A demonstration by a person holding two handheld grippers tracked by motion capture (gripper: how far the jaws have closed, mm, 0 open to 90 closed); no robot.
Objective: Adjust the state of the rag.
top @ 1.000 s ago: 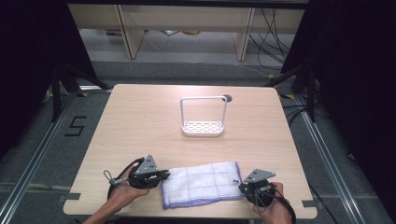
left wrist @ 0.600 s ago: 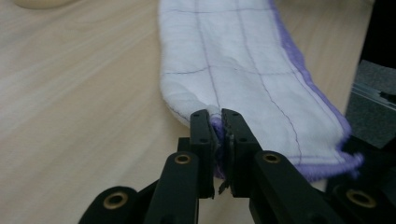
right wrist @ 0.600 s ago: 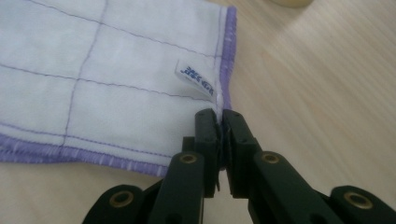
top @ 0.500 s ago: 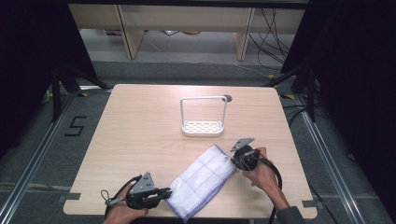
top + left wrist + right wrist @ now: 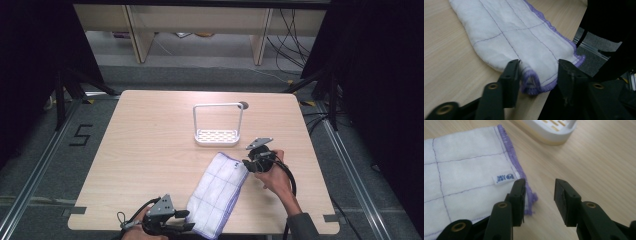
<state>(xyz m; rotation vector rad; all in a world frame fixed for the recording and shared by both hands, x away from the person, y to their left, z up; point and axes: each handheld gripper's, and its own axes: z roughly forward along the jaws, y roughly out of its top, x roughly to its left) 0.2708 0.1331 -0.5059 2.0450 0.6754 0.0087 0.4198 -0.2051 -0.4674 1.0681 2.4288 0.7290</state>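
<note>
On the one table (image 5: 150, 150) lies one white cloth (image 5: 217, 192) with purple edging, bearing one small label (image 5: 504, 179). One white rack (image 5: 218, 125) stands at the far side. Two grippers are there: one near left (image 5: 187, 220), one right (image 5: 248, 165).

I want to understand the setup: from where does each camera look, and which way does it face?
High view: above the table's near side, facing forward and down; forearms, both hand-held grippers show.
Left gripper view: on the left hand-held gripper, facing the cloth's corner; own jaws show.
Right gripper view: on the right hand-held gripper, facing the white rack.
All share the cloth.
</note>
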